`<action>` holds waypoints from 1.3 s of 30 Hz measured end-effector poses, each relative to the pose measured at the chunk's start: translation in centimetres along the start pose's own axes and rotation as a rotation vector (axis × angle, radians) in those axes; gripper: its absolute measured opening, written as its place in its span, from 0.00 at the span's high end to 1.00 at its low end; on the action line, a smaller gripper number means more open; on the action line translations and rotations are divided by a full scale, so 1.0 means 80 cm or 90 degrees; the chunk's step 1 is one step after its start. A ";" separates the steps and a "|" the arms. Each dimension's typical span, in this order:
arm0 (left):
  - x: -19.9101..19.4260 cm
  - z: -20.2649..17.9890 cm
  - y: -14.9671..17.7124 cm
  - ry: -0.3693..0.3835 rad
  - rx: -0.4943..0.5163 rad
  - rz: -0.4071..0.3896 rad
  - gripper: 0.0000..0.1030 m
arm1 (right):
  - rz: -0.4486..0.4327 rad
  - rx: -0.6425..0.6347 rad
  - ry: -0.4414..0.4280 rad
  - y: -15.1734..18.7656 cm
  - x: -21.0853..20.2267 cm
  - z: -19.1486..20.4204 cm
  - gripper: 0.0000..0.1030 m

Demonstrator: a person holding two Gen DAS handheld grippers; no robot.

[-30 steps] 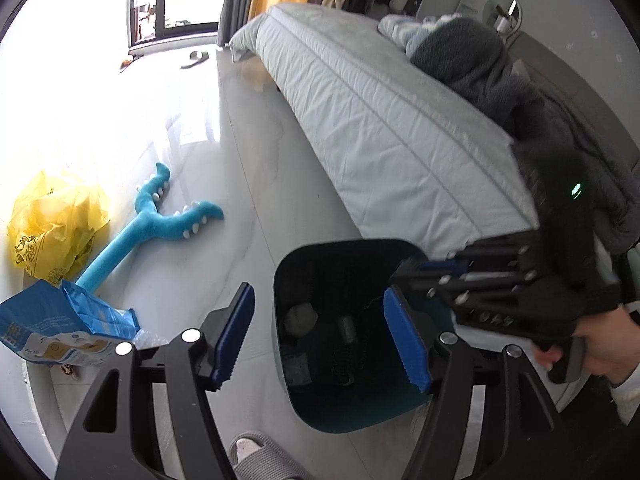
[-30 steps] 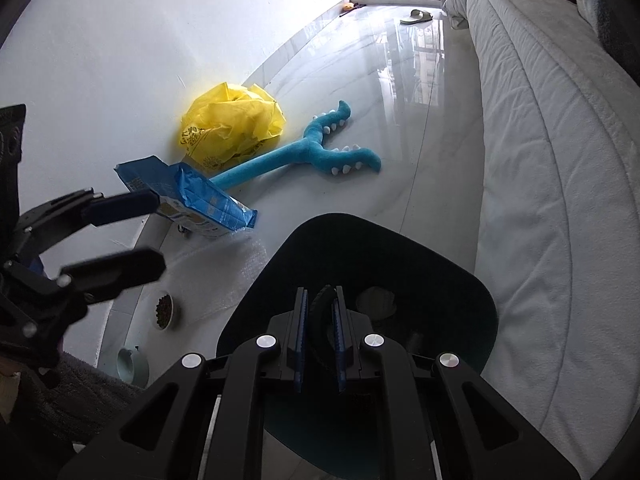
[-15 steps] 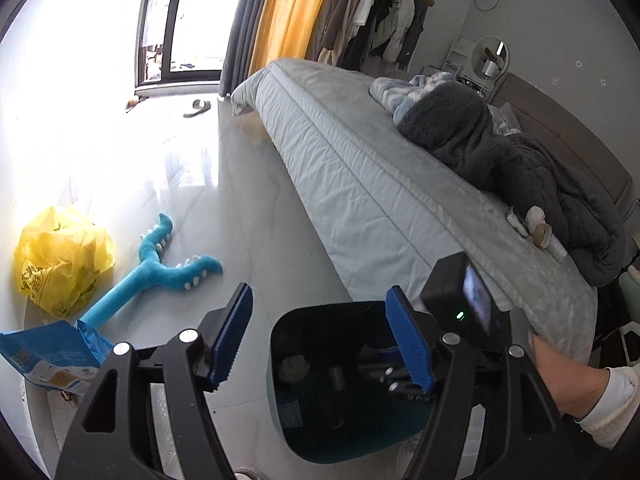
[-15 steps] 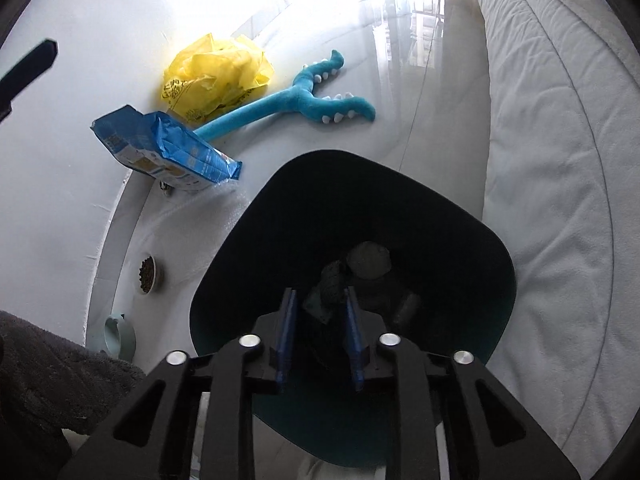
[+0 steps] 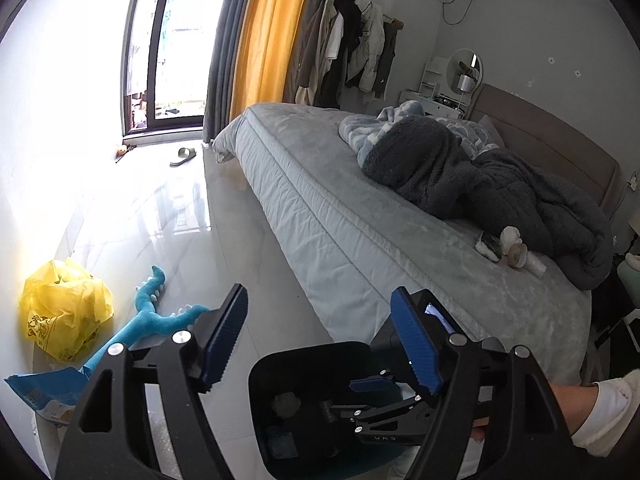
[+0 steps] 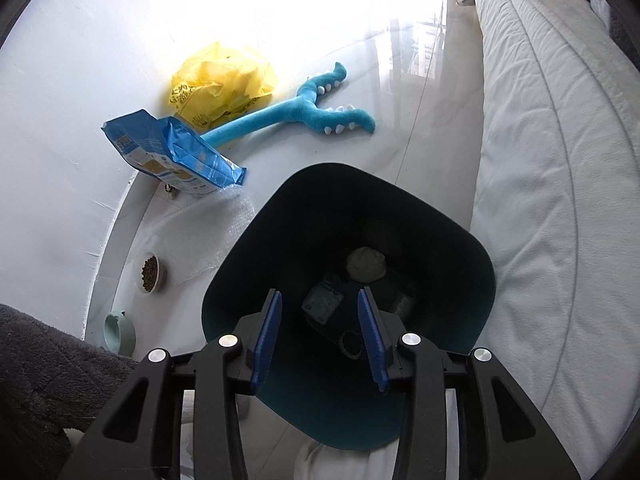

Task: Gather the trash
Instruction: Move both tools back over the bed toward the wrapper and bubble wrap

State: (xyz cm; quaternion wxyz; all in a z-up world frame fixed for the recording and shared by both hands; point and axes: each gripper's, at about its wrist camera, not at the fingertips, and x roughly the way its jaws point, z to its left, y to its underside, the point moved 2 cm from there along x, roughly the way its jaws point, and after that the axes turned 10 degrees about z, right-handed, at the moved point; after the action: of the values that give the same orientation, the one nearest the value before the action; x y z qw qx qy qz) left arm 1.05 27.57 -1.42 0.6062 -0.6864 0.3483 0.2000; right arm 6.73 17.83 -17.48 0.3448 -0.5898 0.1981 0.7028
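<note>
My right gripper [image 6: 320,336] points steeply down at lower centre of its frame, jaws opening, nothing between them. My left gripper [image 5: 320,340] sits low in its frame, jaws opening wide and empty; my right hand [image 5: 560,412] shows lower right.

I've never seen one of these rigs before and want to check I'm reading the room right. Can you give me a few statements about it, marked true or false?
1. The right gripper hangs over the dark bin, jaws opening, nothing between them. True.
2. The bin is empty. False: trash lies at its bottom.
3. The yellow plastic bag lies on the bed. False: it is on the floor by the wall.
4. A blue plush toy lies on the floor. True.
5. The left gripper grips the blue packet. False: it holds nothing.
</note>
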 end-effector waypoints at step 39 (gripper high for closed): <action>0.070 -0.200 -0.076 0.052 0.015 -0.024 0.08 | -0.315 0.126 0.086 0.160 -0.232 -0.209 0.20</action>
State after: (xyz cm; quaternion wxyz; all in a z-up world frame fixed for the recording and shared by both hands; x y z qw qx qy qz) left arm 6.86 10.83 1.82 0.6030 -0.6933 0.3622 0.1566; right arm 10.35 -7.03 -4.93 0.5476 -0.6294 0.1382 0.5338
